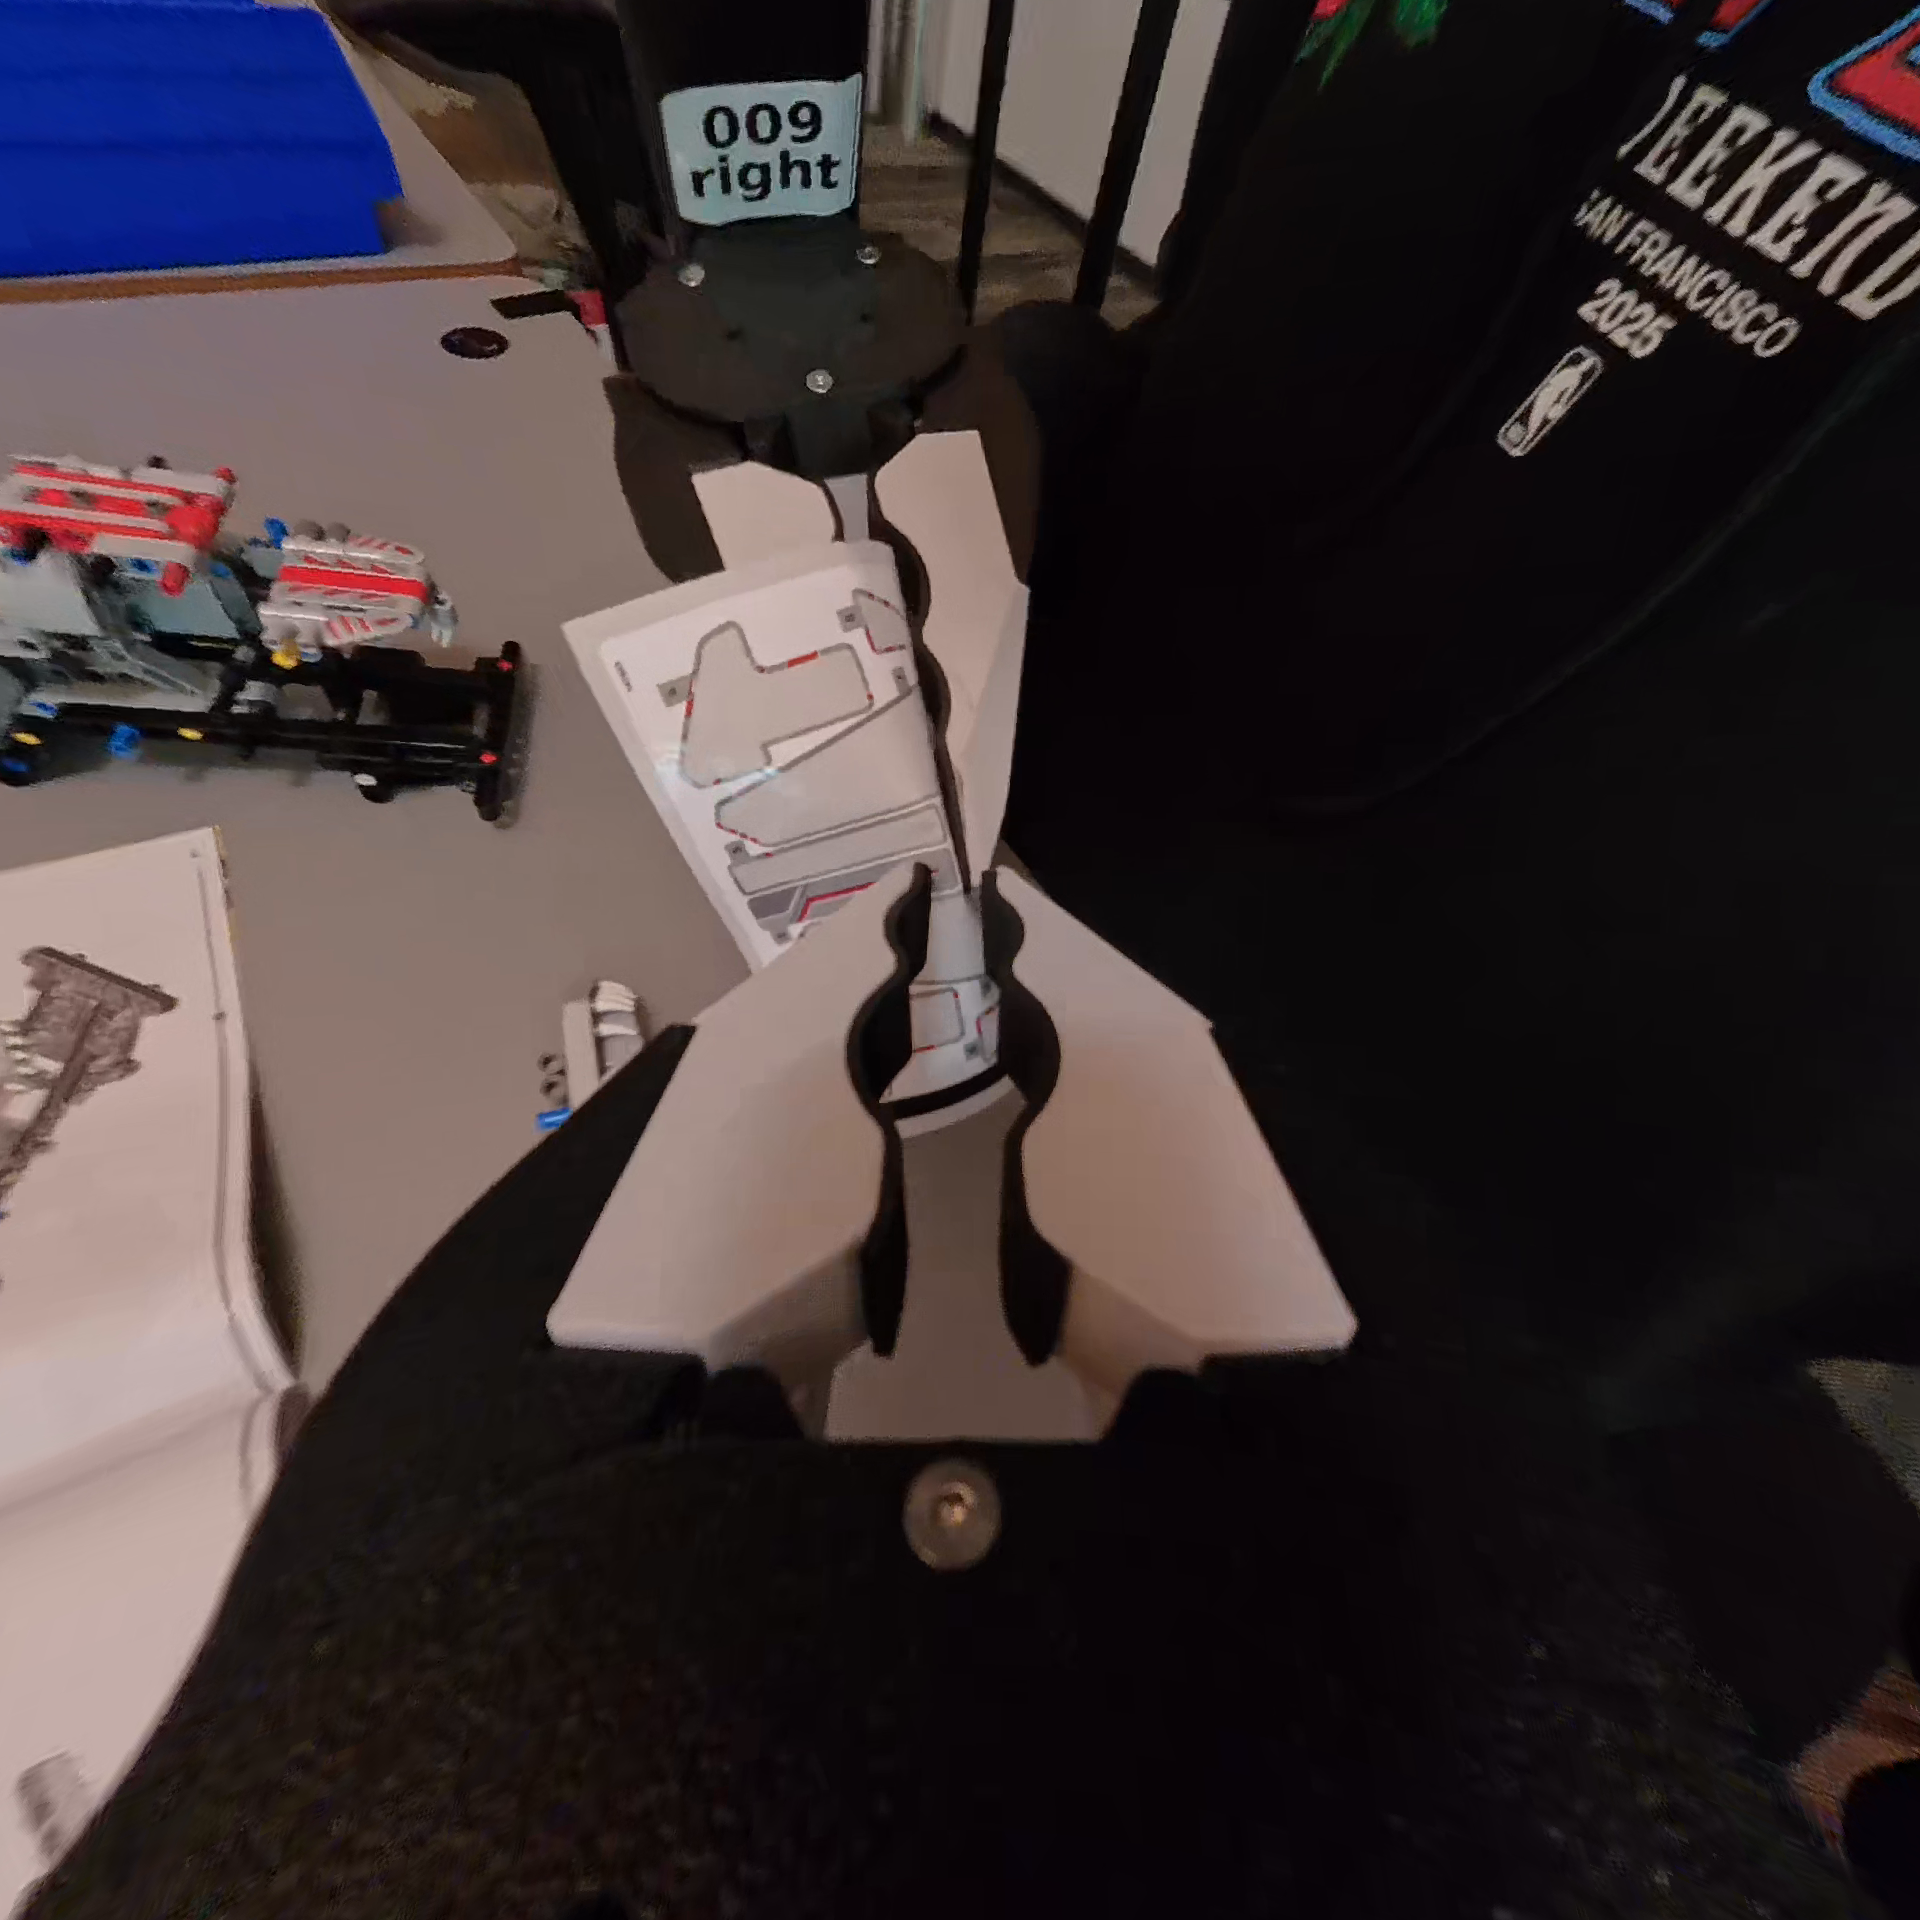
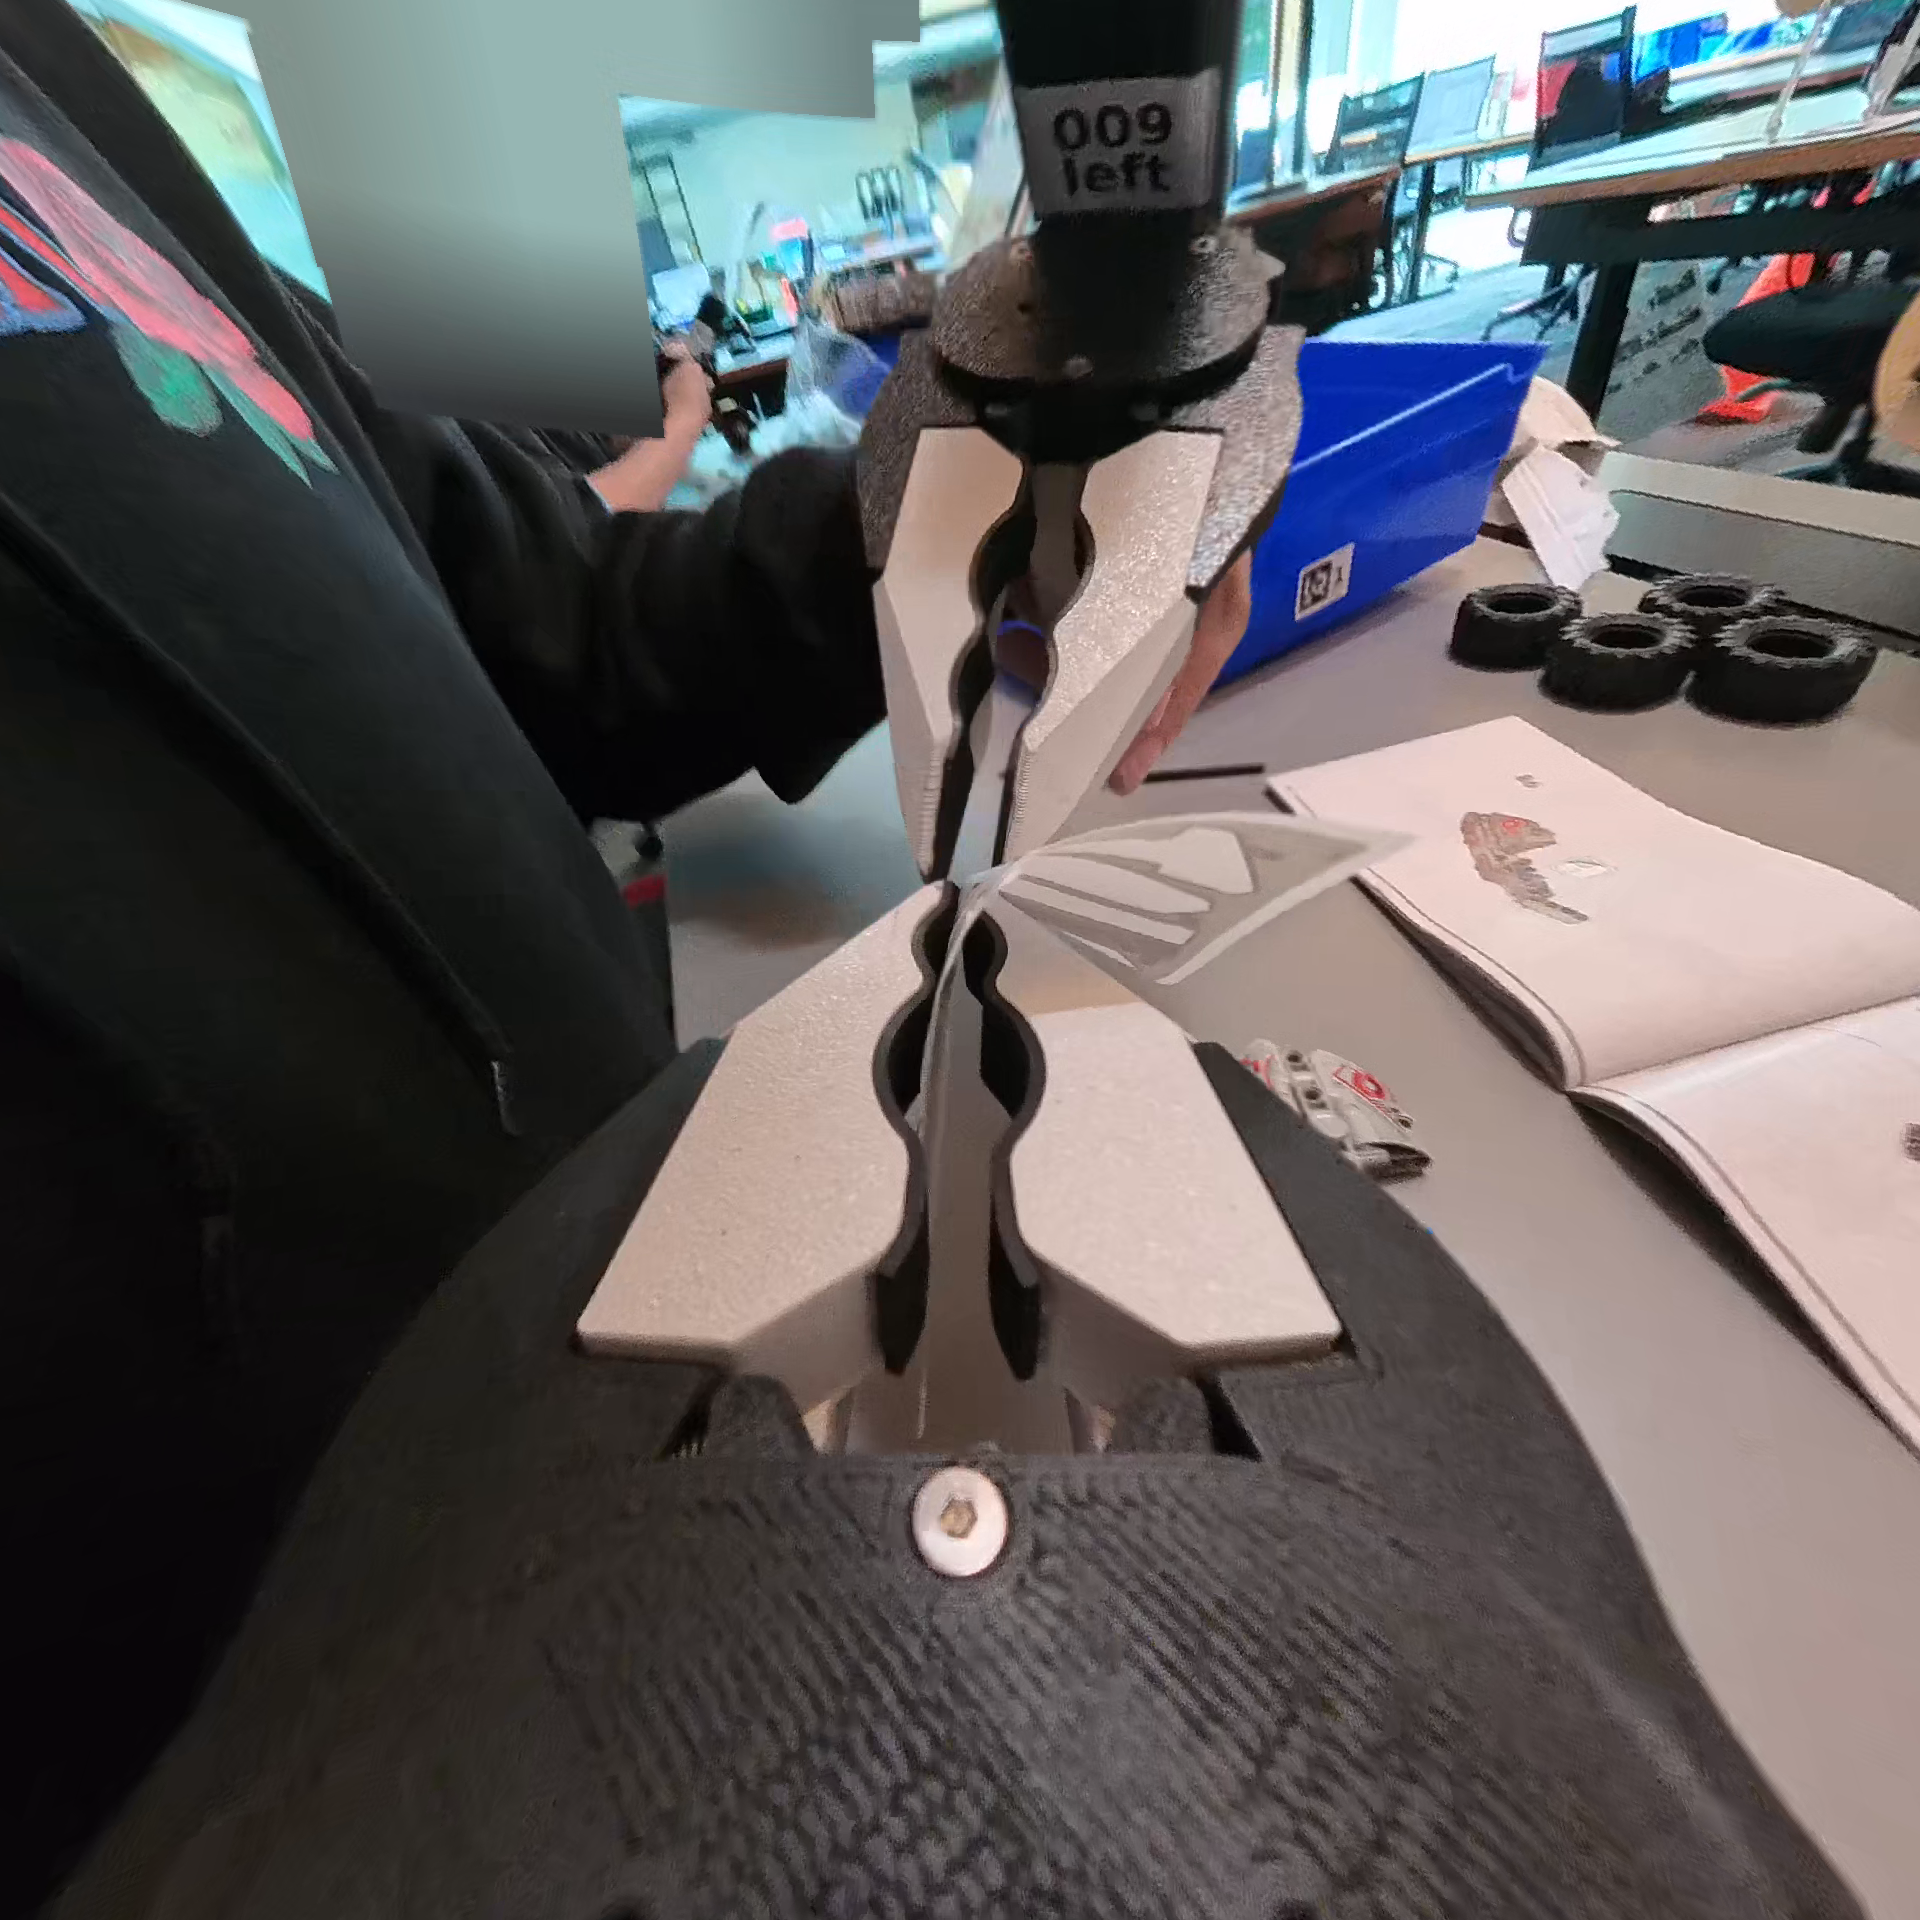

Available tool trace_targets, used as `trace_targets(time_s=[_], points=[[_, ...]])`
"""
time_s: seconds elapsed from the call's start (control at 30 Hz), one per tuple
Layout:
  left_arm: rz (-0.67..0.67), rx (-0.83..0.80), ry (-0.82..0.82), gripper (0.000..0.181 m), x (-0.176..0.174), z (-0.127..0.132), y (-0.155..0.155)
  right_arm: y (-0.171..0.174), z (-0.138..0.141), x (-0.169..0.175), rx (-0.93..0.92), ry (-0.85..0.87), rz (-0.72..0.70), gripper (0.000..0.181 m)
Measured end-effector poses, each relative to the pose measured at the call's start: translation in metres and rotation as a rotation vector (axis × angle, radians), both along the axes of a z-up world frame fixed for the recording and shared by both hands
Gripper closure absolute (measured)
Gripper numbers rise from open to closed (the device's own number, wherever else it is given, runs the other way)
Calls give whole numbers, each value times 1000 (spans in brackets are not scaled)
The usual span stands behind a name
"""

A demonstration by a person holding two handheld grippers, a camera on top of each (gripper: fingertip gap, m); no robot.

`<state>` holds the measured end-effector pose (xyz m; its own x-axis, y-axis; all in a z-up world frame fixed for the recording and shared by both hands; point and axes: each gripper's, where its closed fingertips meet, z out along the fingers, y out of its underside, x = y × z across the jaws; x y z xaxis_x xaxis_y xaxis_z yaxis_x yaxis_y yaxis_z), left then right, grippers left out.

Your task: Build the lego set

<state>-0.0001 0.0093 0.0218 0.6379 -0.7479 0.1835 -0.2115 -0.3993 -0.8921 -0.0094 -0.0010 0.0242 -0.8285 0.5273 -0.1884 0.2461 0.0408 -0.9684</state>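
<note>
A white sticker sheet point(image 1: 790, 727) with grey and red shapes hangs in the air between my two grippers, which meet tip to tip. My left gripper point(image 1: 951, 891) is shut on the sheet's near end, which curls back between its fingers. My right gripper point(image 1: 961, 831) comes from the far side and is shut on the same sheet, one finger hidden behind it. In the right wrist view the sheet point(image 2: 1174, 894) fans out to the right from my right gripper point(image 2: 951, 914), with my left gripper point(image 2: 961, 857) just beyond. The part-built red, grey and black Lego truck point(image 1: 260, 644) stands on the table at left.
An open instruction booklet point(image 1: 114, 1143) point(image 2: 1662, 987) lies on the grey table point(image 1: 436, 935). A small grey and red Lego part point(image 2: 1335, 1107) lies beside it. Several black tyres point(image 2: 1662, 655) and a blue bin point(image 2: 1392, 488) stand farther back. A person in a black hoodie point(image 2: 260, 831) is close by. Less than 4 cm separates the two grippers' tips.
</note>
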Motion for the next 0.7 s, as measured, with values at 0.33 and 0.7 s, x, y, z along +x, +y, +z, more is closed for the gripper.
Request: trace_targets(time_s=[0.33,0.7], points=[[100,74,130,181,-7,2,6,2,0,-3,-26,-47,-43,181],[111,154,174,181,-6,8,6,2,8,-5,-261,-155,-62,179]])
